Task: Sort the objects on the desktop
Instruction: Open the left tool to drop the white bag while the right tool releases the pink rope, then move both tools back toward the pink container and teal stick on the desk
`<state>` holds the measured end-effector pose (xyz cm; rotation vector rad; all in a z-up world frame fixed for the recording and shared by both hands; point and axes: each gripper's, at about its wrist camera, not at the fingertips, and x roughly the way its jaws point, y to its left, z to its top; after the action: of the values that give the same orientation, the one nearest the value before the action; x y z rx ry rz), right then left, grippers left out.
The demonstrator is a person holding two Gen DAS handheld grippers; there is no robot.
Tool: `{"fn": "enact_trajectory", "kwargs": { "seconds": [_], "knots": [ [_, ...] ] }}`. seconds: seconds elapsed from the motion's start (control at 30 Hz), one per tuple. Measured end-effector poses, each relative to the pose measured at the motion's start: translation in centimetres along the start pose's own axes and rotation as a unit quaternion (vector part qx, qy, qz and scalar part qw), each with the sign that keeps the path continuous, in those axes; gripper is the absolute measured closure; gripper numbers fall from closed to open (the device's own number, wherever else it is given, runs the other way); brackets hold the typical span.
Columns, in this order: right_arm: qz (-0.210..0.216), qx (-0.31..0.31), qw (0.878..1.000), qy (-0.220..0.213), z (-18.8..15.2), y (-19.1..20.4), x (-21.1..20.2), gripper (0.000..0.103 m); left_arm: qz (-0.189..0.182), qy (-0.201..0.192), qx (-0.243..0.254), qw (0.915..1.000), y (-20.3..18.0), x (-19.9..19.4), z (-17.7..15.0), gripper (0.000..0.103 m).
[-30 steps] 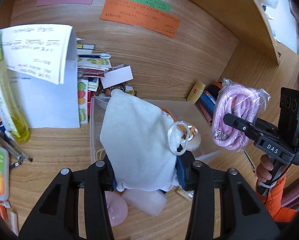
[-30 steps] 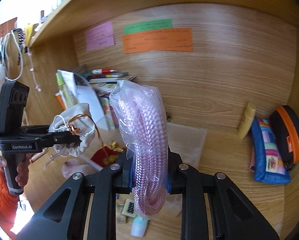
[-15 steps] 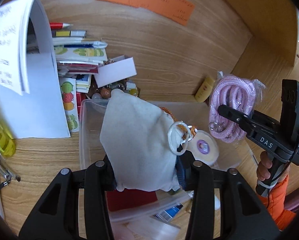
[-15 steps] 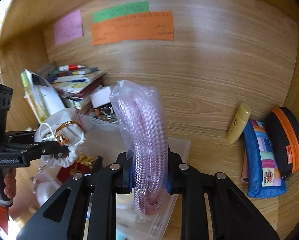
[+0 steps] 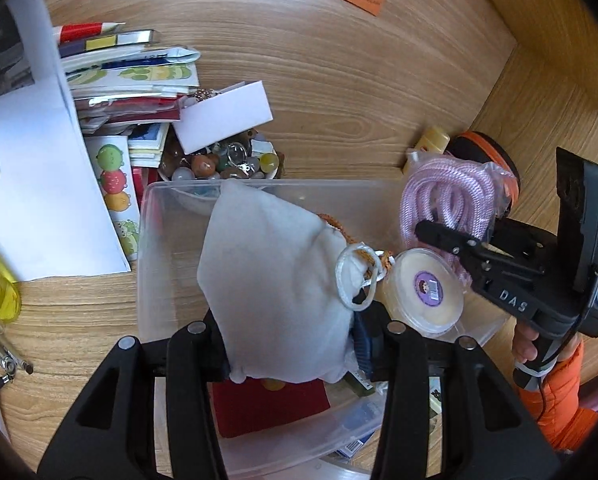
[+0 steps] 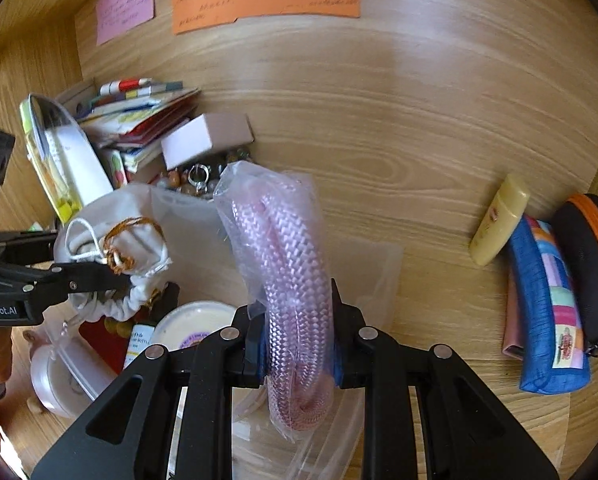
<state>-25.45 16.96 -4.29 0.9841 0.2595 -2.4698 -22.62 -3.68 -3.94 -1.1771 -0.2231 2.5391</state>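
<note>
Seen first from the left wrist, a white drawstring pouch (image 5: 275,292) is clamped between the part-closed fingers of the left gripper (image 5: 295,344), which is held over a clear plastic bin (image 5: 151,240) on the wooden desk (image 5: 339,100). A second ago only the bin's far rim was visible; now its interior fills the view, with a round cream tin (image 5: 423,292) and a red card (image 5: 267,404) lying inside it. A stack of booklets (image 5: 131,80) and a bowl of beads (image 5: 223,164) sit just beyond the bin's far left corner. At the right, the right gripper (image 5: 439,236) is seen pinching a bagged pink rope (image 5: 451,196) above the bin's right side, lower than before.

From the right wrist, the bagged pink rope (image 6: 295,292) is gripped tightly by the almost fully closed right gripper (image 6: 299,344), above the clear plastic bin (image 6: 387,264), which earlier lay farther off. The left gripper (image 6: 111,276) and its white drawstring pouch (image 6: 115,240) are seen at the left. A yellow tube (image 6: 499,220), a blue pouch (image 6: 547,312) and a black case (image 6: 587,264) lie toward the desk's right edge.
</note>
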Motion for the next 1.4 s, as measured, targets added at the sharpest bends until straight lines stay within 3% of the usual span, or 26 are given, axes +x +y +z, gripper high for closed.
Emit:
{"fn": "enact_trajectory", "kwargs": {
  "seconds": [0.1, 0.23, 0.4, 0.53, 0.7, 0.87, 1.07, 1.4],
  "knots": [
    [0.005, -0.006, 1.0, 0.007, -0.1, 0.4, 0.4, 0.081, 0.015, 0.005, 0.011, 0.9998, -0.6, 0.4, 0.0, 0.055],
    [0.013, -0.005, 1.0, 0.003, -0.1, 0.6, -0.1, 0.081, 0.015, 0.011, 0.017, 0.9997, -1.4, 0.7, 0.2, 0.043],
    [0.009, -0.006, 1.0, 0.001, 0.1, 0.9, -0.3, 0.08, 0.023, -0.002, 0.025, 0.9994, -2.1, -0.1, 0.6, 0.033],
    [0.019, -0.006, 1.0, -0.008, 0.2, 1.2, -1.0, 0.063, 0.035, -0.015, 0.029, 0.9988, -2.7, -1.4, 0.7, 0.029],
    [0.02, -0.022, 0.999, -0.028, 0.4, 2.3, -2.6, 0.056, 0.044, -0.032, 0.029, 0.9981, -3.6, -2.6, 1.0, 0.027],
    [0.019, -0.034, 0.998, -0.052, 0.6, 3.3, -4.5, 0.042, 0.069, -0.06, 0.049, 0.9946, -4.7, -4.6, 0.4, 0.012],
    [0.006, -0.051, 0.996, -0.075, 0.4, 4.5, -6.7, 0.029, 0.08, -0.08, 0.062, 0.9917, -5.5, -6.9, -0.4, 0.009],
    [-0.03, -0.069, 0.992, -0.097, -1.0, 6.0, -10.0, 0.019, 0.079, -0.1, 0.056, 0.9902, -6.1, -9.7, -1.9, 0.005]
  ]
}}
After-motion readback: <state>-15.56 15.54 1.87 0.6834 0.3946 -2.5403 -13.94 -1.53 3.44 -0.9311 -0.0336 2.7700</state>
